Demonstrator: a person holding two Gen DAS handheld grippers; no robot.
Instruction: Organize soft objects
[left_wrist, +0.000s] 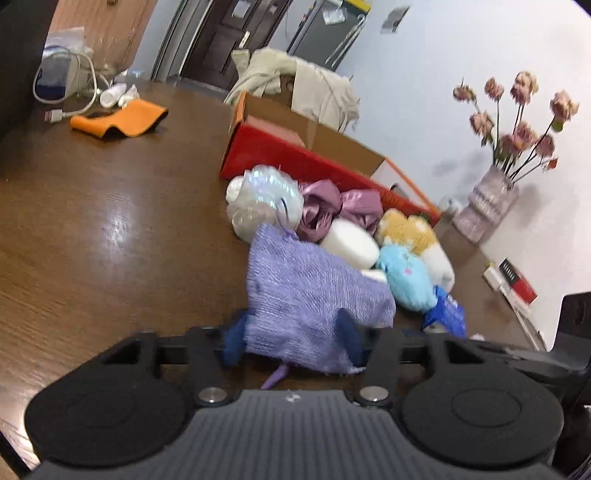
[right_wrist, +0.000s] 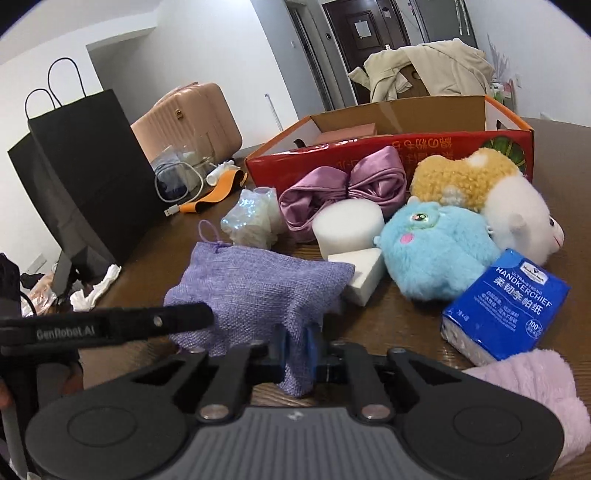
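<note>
Purple pouch pinched, seemingly, by both tools

Even, soft indoor light fills both views. A white glare patch lies on the wooden table left of the red box. The flowers right of that box blur. Fisheye bending darkens corners.

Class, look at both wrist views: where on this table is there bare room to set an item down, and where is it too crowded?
Free: the bare wood between the orange cloth, the red box and the purple pouch. Inside the box also looks largely open. Crowded: in front of the box, where the pouch, blue plush, sponge, satin bow and tissue pack touch.
</note>
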